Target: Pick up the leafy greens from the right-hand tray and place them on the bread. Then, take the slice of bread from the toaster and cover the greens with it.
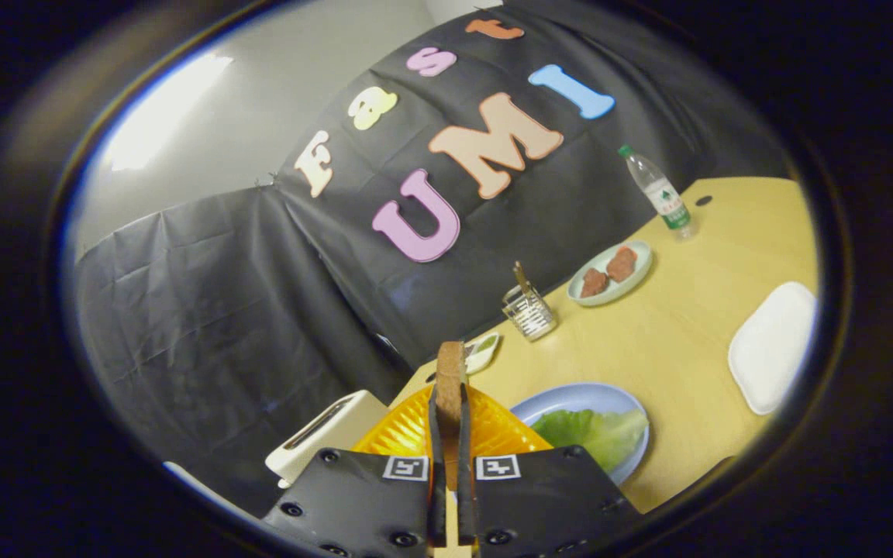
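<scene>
Bread slice [450,380] between the jaws, toaster [330,438] left, greens [594,434] right.

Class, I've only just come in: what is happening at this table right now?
The hand-held gripper is shut on a slice of bread, held edge-up above the orange tray. The white toaster sits just beside the fingers. Leafy greens lie on the blue plate, not yet covered.

Yellow wooden table [679,341], blue plate [570,397] (greens on it), white toaster [322,438], water bottle [660,194]
</scene>
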{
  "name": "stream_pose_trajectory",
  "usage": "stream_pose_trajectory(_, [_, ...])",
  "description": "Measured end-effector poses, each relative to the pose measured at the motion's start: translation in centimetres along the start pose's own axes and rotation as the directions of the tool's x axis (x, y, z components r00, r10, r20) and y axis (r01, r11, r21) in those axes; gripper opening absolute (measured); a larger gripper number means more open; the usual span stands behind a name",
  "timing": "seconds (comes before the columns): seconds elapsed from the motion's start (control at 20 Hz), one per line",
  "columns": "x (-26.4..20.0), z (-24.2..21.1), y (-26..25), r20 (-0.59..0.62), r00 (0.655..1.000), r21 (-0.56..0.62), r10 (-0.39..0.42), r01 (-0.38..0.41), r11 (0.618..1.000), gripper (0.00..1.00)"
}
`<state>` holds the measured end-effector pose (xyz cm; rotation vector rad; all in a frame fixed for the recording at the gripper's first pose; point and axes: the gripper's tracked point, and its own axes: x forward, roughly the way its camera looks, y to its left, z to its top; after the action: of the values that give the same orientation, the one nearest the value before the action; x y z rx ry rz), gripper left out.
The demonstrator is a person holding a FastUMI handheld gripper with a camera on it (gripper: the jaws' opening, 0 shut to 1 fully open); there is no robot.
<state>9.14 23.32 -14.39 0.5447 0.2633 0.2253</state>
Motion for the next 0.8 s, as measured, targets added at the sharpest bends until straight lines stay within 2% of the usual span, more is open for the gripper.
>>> stream_pose_trajectory(0.2, [0.4,-2.6,-3.0,-0.059,0.996,-0.003,-0.061,0.061,0.998,0.08])
stream_pose_trajectory(0.45, [-0.1,-3.2,-5.7,-0.062,0.989,-0.123,-0.136,0.128,0.984,0.15])
stream_pose_trajectory(0.65, [-0.8,-3.1,-6.3,-0.070,0.984,-0.213,-0.163,0.145,0.966,0.19])
stream_pose_trajectory(0.8, [-1.1,-3.1,-7.2,-0.069,0.979,-0.279,-0.193,0.167,0.946,0.43])
